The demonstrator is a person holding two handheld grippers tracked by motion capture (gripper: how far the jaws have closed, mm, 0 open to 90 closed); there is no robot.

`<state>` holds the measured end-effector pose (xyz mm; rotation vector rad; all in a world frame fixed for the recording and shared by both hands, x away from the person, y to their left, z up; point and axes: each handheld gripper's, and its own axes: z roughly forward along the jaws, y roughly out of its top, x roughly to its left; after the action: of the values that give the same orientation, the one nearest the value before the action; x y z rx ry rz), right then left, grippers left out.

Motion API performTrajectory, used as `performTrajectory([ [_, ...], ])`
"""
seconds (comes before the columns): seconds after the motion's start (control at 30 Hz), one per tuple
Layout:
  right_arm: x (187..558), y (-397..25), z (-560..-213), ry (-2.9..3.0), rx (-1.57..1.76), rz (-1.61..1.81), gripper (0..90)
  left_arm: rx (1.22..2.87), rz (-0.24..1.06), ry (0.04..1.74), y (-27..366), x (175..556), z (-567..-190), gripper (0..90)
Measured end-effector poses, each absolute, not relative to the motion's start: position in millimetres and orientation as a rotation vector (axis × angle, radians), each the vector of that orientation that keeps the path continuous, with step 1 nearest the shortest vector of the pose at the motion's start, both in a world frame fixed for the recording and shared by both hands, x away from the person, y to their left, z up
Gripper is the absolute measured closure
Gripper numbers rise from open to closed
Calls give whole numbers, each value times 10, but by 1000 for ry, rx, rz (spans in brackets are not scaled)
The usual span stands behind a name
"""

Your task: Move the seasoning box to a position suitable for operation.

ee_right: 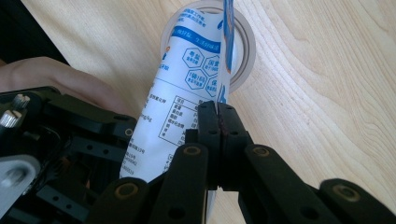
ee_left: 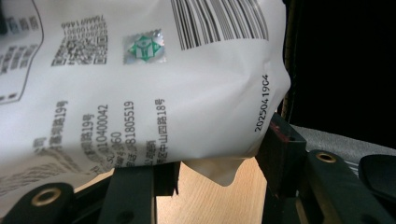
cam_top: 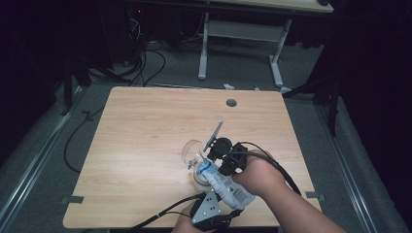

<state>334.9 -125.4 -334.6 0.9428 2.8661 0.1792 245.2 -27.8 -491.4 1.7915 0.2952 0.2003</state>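
Nearest you, your left gripper has its fingers clamped on the lower end of the white pouch; in the left gripper view the printed film bulges between them, with bare table showing just under it. Just beyond, your right gripper has its fingers pressed together on the pouch's side seam. Past those fingertips the pouch's top end lies tipped over the mouth of the clear cup, which stands upright on the table.

As a judgement, you have the pouch lifted and aimed at the cup, but I cannot tell whether it is open or whether anything has gone in; pouring, then setting it down, seems left.

For room: the near table edge sits close behind your left fingers, so don't draw back. Ahead and to the left of the cup, the wood is open up to the far edge.
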Motion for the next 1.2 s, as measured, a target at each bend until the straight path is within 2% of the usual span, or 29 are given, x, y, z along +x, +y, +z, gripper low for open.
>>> performTrajectory([
  [1.2,3314,-1318,-3315,2850,968,189,900,1866,177,354,-266,2580,-5078,525],
])
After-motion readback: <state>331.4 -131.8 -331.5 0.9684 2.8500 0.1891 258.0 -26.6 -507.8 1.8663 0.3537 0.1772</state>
